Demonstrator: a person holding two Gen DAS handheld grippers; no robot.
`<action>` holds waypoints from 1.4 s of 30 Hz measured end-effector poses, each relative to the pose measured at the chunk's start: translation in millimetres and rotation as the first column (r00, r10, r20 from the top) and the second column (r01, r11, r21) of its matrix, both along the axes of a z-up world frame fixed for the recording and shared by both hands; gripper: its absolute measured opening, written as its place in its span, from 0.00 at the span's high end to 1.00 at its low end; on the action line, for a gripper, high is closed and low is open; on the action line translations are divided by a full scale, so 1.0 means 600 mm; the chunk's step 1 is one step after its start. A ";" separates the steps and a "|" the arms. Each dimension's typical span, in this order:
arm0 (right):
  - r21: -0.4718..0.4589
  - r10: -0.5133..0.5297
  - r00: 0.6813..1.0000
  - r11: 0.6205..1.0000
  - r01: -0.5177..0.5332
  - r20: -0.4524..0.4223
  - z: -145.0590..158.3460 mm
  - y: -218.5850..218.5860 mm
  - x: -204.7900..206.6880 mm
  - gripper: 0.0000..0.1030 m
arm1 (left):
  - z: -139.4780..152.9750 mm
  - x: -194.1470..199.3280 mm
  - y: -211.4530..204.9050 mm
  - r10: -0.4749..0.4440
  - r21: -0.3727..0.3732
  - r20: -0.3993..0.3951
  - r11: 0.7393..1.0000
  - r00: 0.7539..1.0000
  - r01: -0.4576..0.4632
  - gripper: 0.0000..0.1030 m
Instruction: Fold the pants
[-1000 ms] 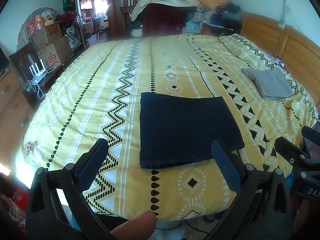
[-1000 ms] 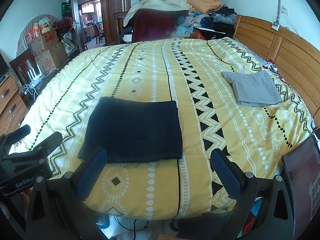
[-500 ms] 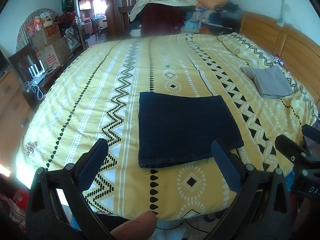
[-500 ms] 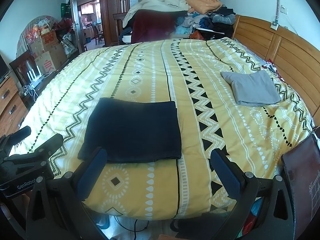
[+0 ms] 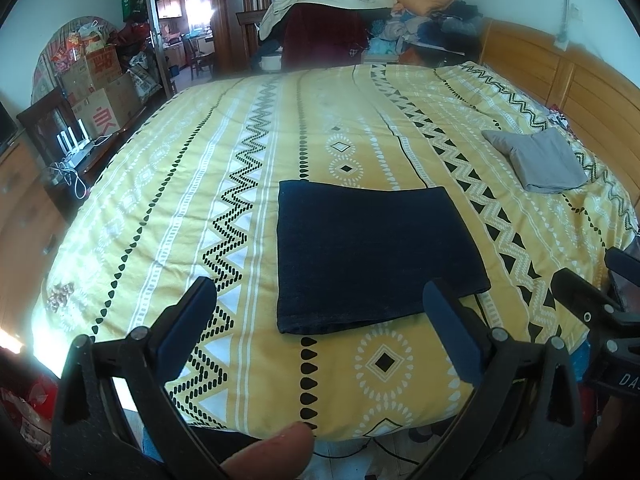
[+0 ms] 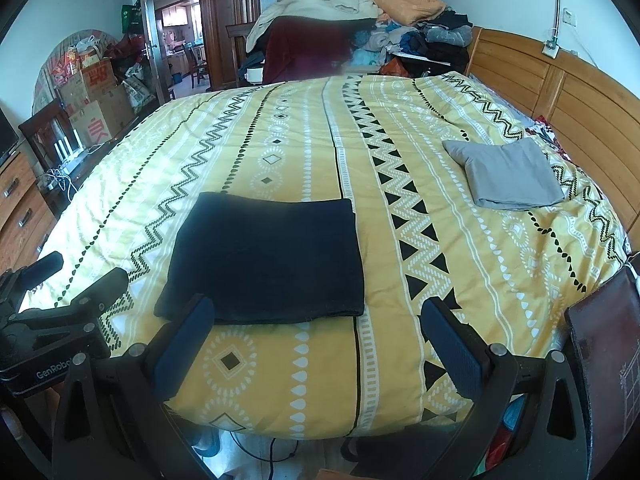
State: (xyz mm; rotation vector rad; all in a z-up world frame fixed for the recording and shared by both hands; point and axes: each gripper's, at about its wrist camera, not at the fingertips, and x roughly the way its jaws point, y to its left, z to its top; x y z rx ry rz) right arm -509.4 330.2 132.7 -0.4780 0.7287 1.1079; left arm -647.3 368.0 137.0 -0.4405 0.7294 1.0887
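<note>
Dark navy pants lie folded into a flat rectangle on the yellow patterned bed cover, near the bed's front edge. My left gripper hangs open just short of that edge, holding nothing, its blue fingertips clear of the cloth. Off to the right, my right gripper is also open and empty, in front of the pants' near edge. Each gripper shows at the side of the other's view.
A folded grey garment lies at the right of the bed by the wooden headboard. Piled clothes sit at the far end. Boxes and a drawer unit stand left. A dark red board leans at the right.
Both views have shifted only slightly; the pants lie as before and both grippers stay open and empty.
</note>
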 end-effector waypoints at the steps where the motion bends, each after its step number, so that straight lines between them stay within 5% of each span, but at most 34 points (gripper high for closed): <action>1: -0.001 0.002 1.000 1.000 -0.002 -0.001 0.000 0.001 0.000 0.00 | 0.000 0.000 0.000 0.000 0.001 -0.001 1.000 1.000 0.000 0.00; 42: -0.014 0.022 1.000 1.000 -0.022 -0.015 -0.019 0.010 0.002 0.00 | -0.016 -0.004 0.009 0.000 -0.009 -0.025 1.000 1.000 -0.001 0.00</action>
